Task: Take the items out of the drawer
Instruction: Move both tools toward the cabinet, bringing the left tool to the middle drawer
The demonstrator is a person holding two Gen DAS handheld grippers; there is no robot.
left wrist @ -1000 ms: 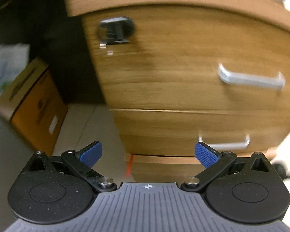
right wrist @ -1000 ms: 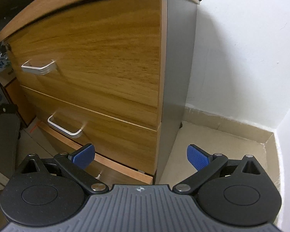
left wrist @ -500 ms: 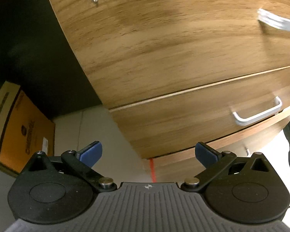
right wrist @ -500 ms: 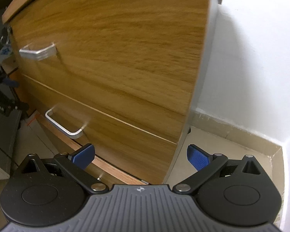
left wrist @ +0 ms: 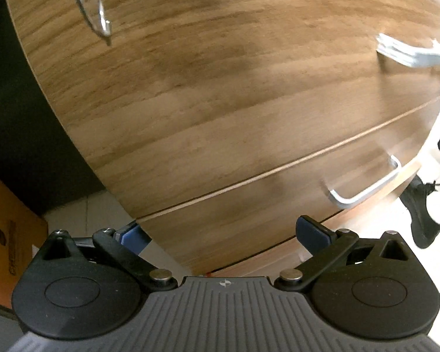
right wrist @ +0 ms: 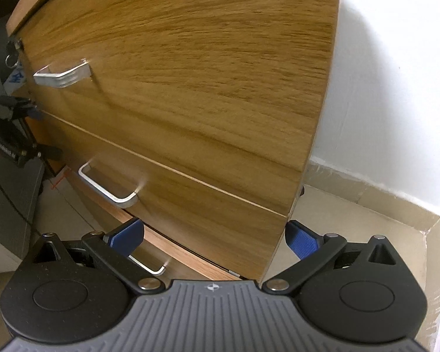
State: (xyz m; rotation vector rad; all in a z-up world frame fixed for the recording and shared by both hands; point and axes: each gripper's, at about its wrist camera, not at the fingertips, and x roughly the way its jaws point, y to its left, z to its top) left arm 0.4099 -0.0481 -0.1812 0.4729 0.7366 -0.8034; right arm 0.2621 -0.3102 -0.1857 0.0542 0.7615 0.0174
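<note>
A wooden drawer cabinet [left wrist: 220,94] fills both views, very close, and all its drawers look closed. Its top drawer carries a metal handle [left wrist: 413,52], also seen as the top handle [right wrist: 63,74] in the right wrist view. The middle drawer has a metal bar handle [left wrist: 366,187], the same middle handle [right wrist: 108,187] on the right side. A lower handle [right wrist: 149,265] shows near the floor. My left gripper [left wrist: 221,234] is open in front of the middle drawer's lower left. My right gripper [right wrist: 214,237] is open at the cabinet's lower right corner. No drawer contents are visible.
A key ring [left wrist: 94,8] hangs from the lock at the cabinet's top left. An orange cardboard box [left wrist: 6,234] stands on the floor to the left. A white wall [right wrist: 390,88] and a skirting corner [right wrist: 396,205] close off the right. A dark shoe [left wrist: 419,211] is on the floor.
Both grippers have moved closer to the cabinet and dropped lower, so the drawer fronts now fill the views. Both stay open.
</note>
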